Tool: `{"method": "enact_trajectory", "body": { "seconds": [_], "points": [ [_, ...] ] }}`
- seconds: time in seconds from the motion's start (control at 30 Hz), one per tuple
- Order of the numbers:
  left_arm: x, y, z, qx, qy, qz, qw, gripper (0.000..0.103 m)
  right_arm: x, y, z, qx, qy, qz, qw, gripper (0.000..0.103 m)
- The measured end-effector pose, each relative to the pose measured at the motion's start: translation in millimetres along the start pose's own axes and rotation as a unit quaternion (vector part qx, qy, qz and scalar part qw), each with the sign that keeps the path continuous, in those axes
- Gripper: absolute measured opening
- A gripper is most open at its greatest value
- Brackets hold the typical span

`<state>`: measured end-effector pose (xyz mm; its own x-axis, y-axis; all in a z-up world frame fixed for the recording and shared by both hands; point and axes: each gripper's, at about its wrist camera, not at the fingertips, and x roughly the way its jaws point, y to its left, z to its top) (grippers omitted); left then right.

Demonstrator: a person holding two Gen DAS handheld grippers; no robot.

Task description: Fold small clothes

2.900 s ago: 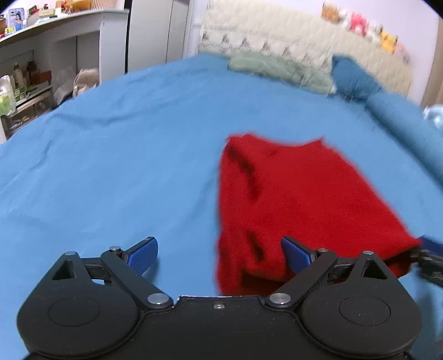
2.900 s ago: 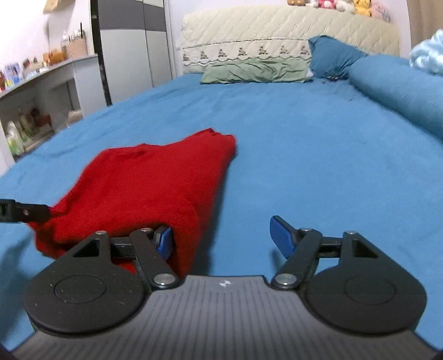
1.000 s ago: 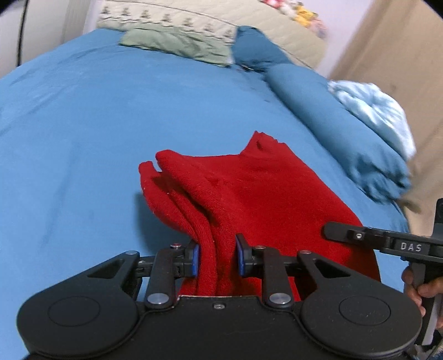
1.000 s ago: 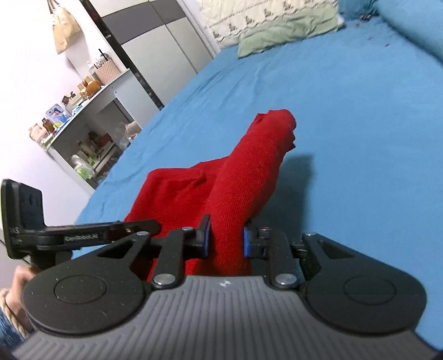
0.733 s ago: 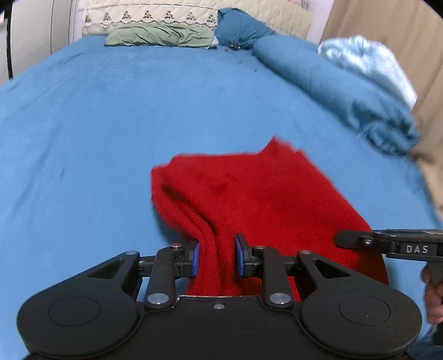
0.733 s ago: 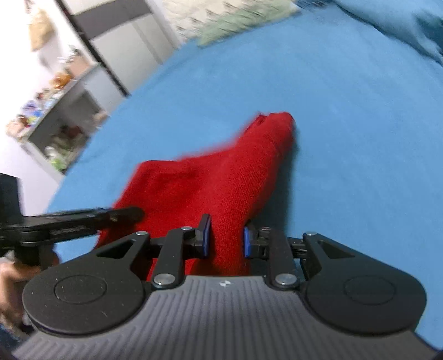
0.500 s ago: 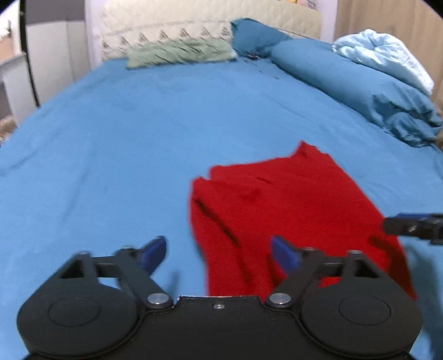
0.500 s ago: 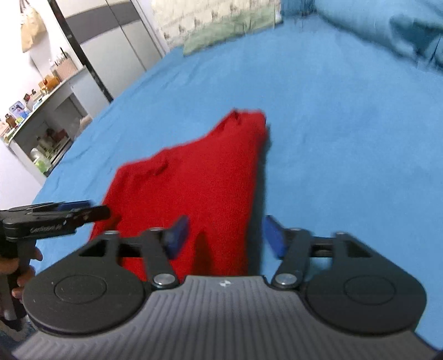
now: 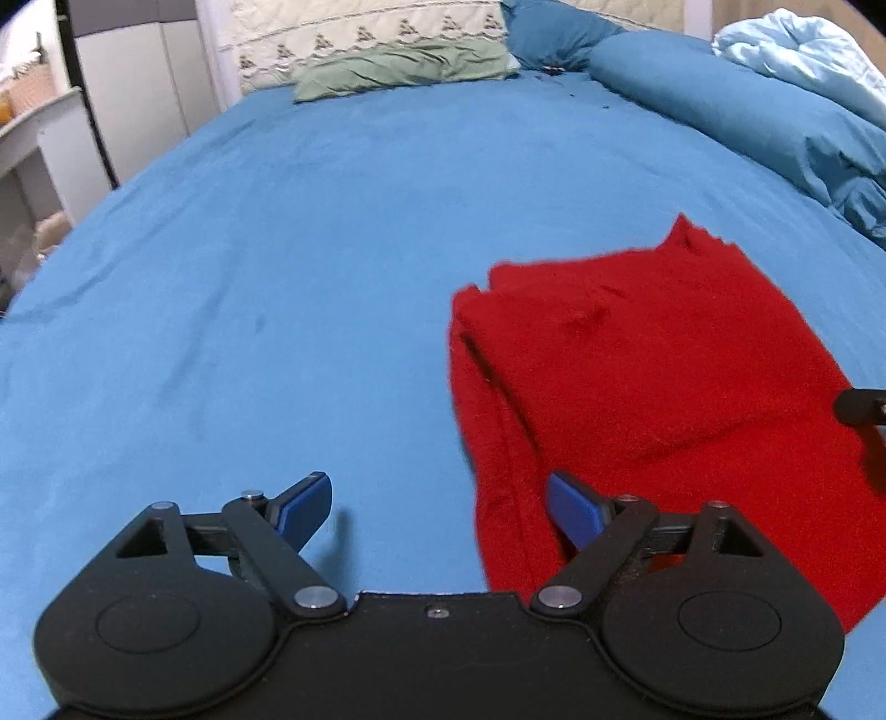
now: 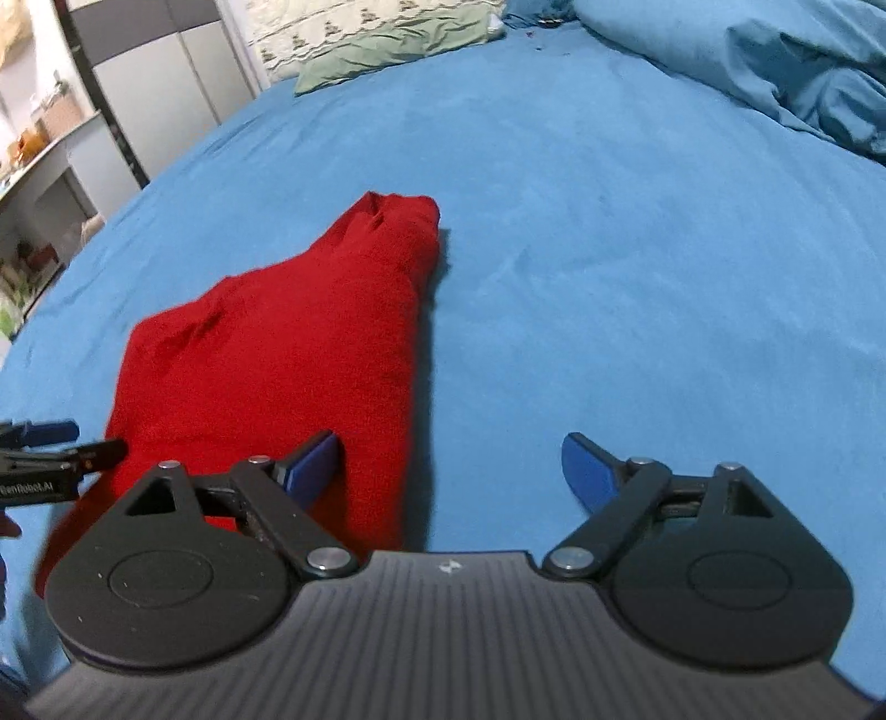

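Observation:
A red knitted garment point(image 9: 653, 376) lies folded on the blue bed sheet point(image 9: 277, 266). My left gripper point(image 9: 440, 512) stands open over the garment's near left corner, with only the cloth's edge by its right finger and nothing pinched. In the right wrist view the same red garment point(image 10: 288, 354) stretches away to a narrow far end. My right gripper point(image 10: 451, 468) hangs at the garment's near right edge, its jaws opening wide, with the left pad over the cloth and bare sheet between the pads. The left gripper's tip point(image 10: 50, 443) shows at that view's left edge.
A green pillow point(image 9: 404, 69) and a cream headboard point(image 9: 354, 33) are at the far end of the bed. A rolled blue duvet point(image 9: 764, 122) with a pale blue quilt point(image 9: 803, 55) runs along the right side. A wardrobe point(image 10: 155, 72) and cluttered shelves point(image 10: 33, 221) stand to the left.
Both grippers were shut on the lifted near edge of the red garment; they have let it go and opened. The garment now lies flat, and both hands have sunk toward the bed.

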<state>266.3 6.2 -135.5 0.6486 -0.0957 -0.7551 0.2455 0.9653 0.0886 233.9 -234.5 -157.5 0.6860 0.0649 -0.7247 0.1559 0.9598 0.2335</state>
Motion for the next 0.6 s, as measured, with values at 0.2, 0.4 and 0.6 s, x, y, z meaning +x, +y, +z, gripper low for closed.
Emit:
{"method": "enact_trajectory", "body": {
  "seconds": [0.2,0.4,0.6],
  "points": [
    [-84.1,4.5,5.6,-0.034,-0.036,-0.010,0.9987,0.092,-81.0,30.5,7.7,-0.039,-0.063,-0.003,0.997,0.103],
    [-176.9,-5.1,-4.5,-0.069,-0.067,-0.015,0.9953,0.103,-176.0,66.6,-0.1,-0.060,-0.107,-0.028,0.992,0.103],
    [-237.7,-14.2,-33.5,-0.069,-0.088,0.018,0.9936,0.103,-243.4,94.1,-24.7,-0.072,-0.117,-0.057,0.989,0.103]
  ]
}}
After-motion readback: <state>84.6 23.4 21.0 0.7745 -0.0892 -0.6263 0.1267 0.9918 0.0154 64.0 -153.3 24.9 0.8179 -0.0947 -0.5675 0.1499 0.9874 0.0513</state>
